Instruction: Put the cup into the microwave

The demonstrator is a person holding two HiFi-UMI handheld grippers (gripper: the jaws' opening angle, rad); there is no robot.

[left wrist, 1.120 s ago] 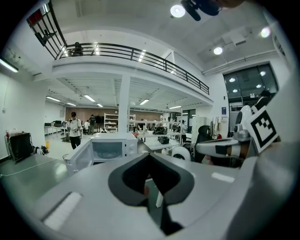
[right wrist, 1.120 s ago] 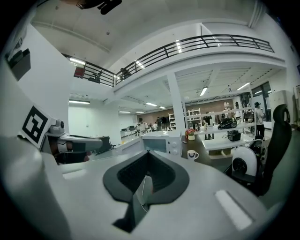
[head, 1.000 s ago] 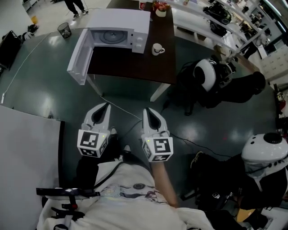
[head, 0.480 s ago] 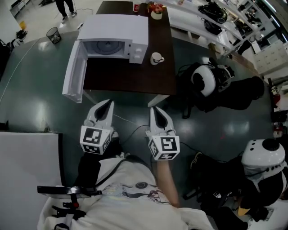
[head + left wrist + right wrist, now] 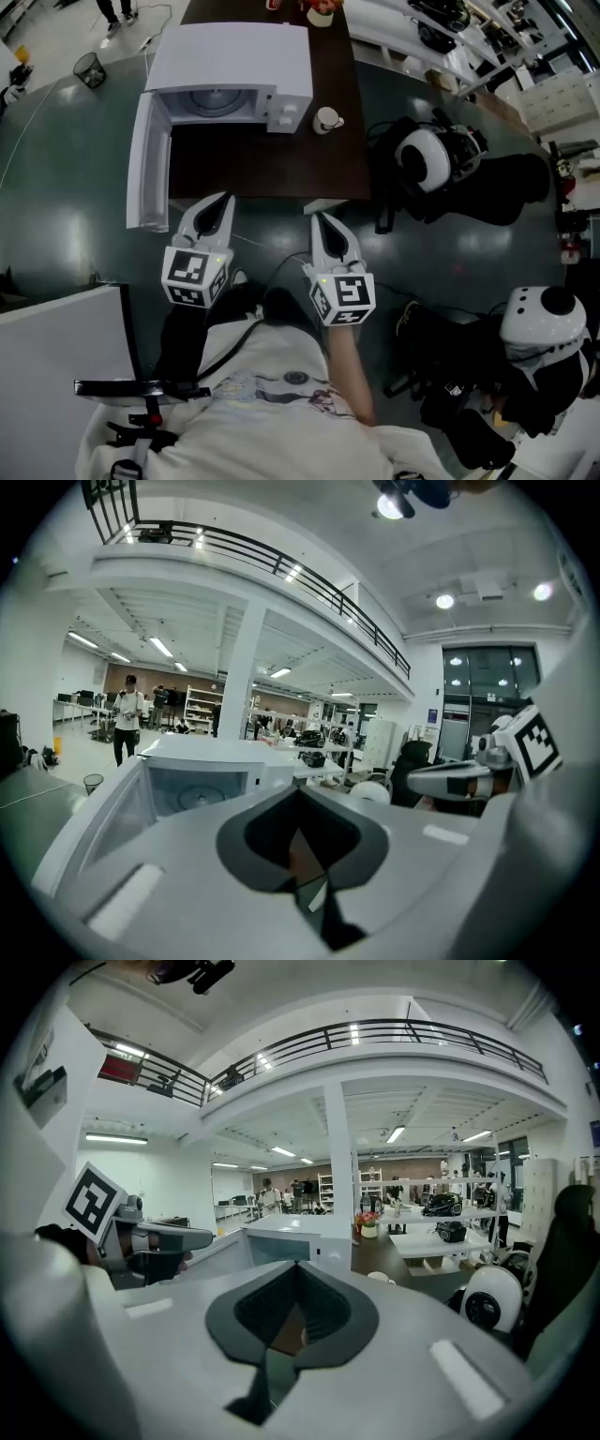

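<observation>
The left gripper (image 5: 222, 199) and right gripper (image 5: 319, 218) are noted with jaws closed on nothing. The cup (image 5: 325, 119) is seen on the table (image 5: 281, 159) beside the open microwave (image 5: 234, 56).

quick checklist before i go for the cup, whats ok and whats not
1. White microwave door open: ok, swung out to its left.
2. Cavity free: ok, only the turntable shows inside.
3. White handled cup upright on the dark brown table, right of the microwave: ok.
4. Right gripper open for the cup: not ok, jaws together, nothing between them.
5. Left gripper empty and apart from the door: ok, jaws together.
6. Grippers at the cup: not ok, both are at the table's near edge, apart from the cup.
</observation>
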